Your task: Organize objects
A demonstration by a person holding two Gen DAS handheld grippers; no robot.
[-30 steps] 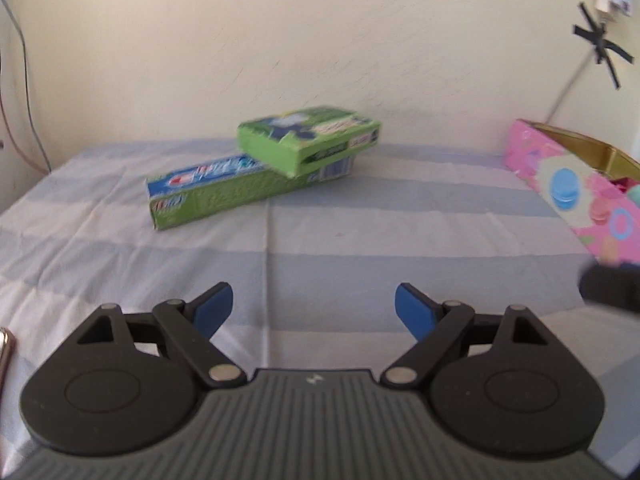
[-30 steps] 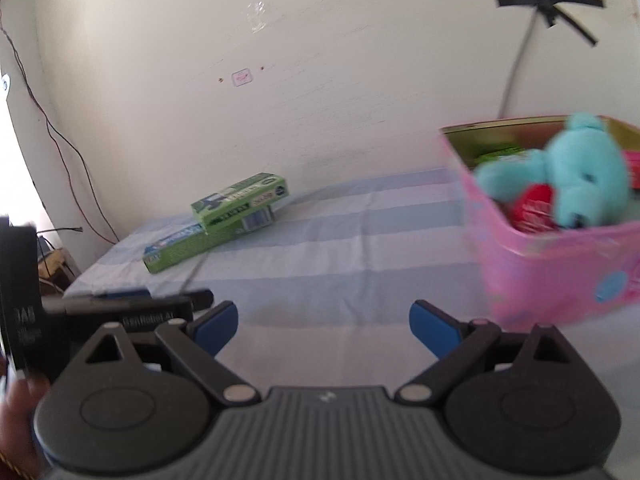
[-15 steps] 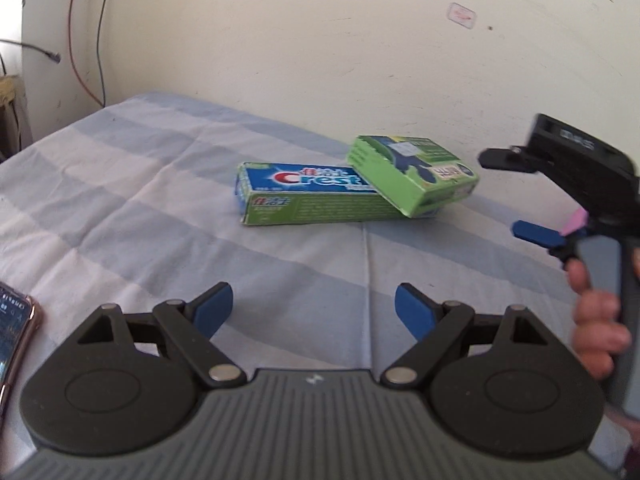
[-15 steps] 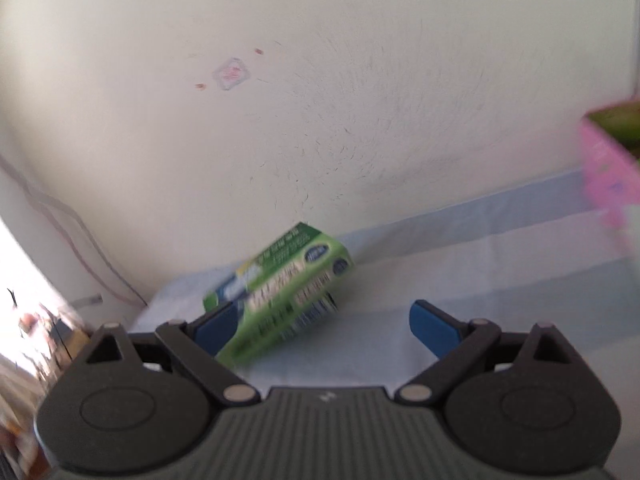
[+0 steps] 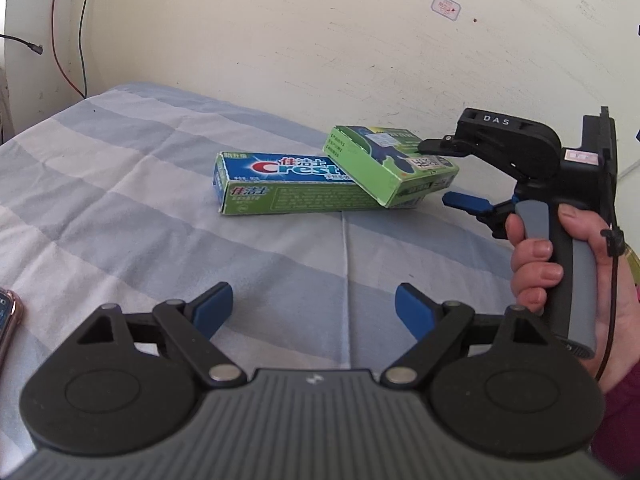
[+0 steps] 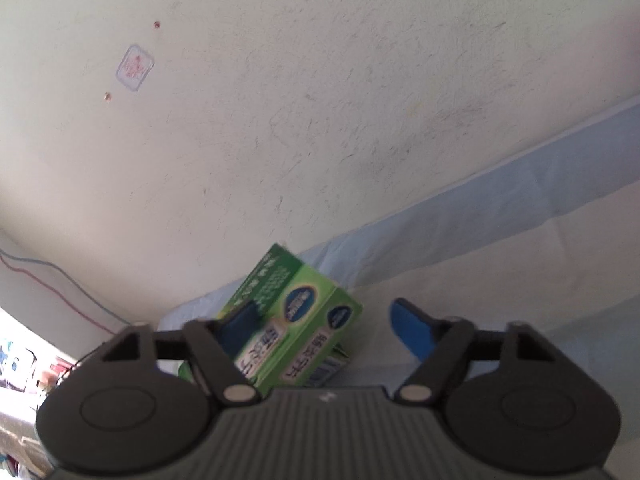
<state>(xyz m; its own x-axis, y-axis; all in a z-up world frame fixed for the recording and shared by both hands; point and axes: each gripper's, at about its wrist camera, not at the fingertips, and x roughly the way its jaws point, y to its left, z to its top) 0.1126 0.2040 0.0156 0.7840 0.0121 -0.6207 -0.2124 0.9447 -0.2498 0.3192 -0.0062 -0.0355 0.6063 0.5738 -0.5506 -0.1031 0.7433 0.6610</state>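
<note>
A small green box (image 5: 390, 164) lies tilted on top of a long Crest toothpaste box (image 5: 280, 186) on the striped bed sheet (image 5: 160, 216). My right gripper (image 5: 438, 174) is open around the green box's right end, one finger over its top and one blue pad below. In the right wrist view the green box (image 6: 288, 320) sits between the open fingers, against the left pad, and my right gripper (image 6: 320, 324) is tilted. My left gripper (image 5: 314, 308) is open and empty, well in front of the boxes.
A pale wall (image 5: 320, 40) stands close behind the boxes. A phone edge (image 5: 8, 316) lies at the far left of the sheet. Cables (image 5: 68, 40) hang on the wall at the left. A hand (image 5: 560, 264) holds the right gripper.
My right gripper has moved left and forward from beside the pink box until its open fingers stand around the green box. My left gripper has turned left and drawn closer to the boxes.
</note>
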